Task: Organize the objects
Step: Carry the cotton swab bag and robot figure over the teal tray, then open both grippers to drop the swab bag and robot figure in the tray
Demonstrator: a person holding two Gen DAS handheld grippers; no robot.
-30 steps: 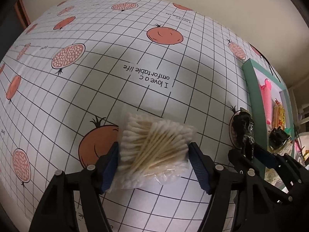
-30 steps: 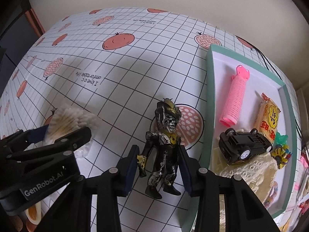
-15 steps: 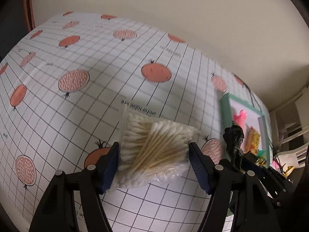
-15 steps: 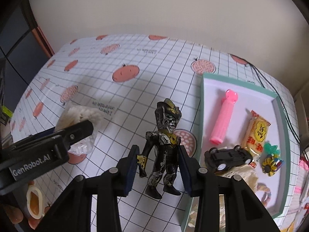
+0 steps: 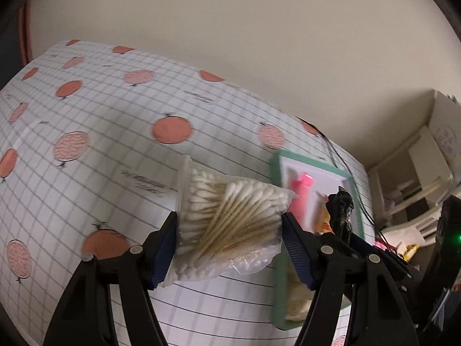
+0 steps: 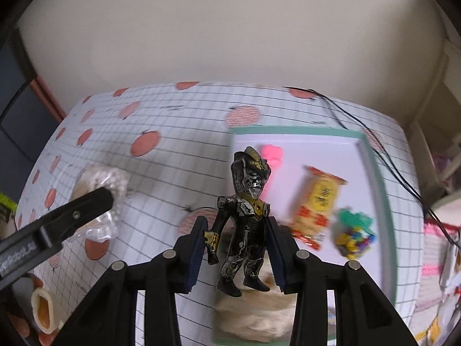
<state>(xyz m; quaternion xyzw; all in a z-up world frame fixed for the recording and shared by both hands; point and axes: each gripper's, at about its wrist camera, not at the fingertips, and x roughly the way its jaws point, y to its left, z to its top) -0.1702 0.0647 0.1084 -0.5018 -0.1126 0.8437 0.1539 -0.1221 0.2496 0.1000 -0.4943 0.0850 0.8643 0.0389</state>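
Observation:
My left gripper is shut on a clear bag of cotton swabs, held in the air above the grid-patterned tablecloth. That bag also shows at the left of the right wrist view, in the left gripper's fingers. My right gripper is shut on a black, silver and gold monster figure, upright and lifted over the near edge of the green-rimmed white tray. The figure appears at the right in the left wrist view, in front of the tray.
Inside the tray lie a pink hair roller, a yellow snack packet, a colourful small toy and a pale lacy cloth. A black cable runs across the tray's far right. Shelves stand to the right.
Both grippers have risen higher and moved right toward the tray, each keeping its object. The figure now hangs over the tray's near edge; the toy car is hidden.

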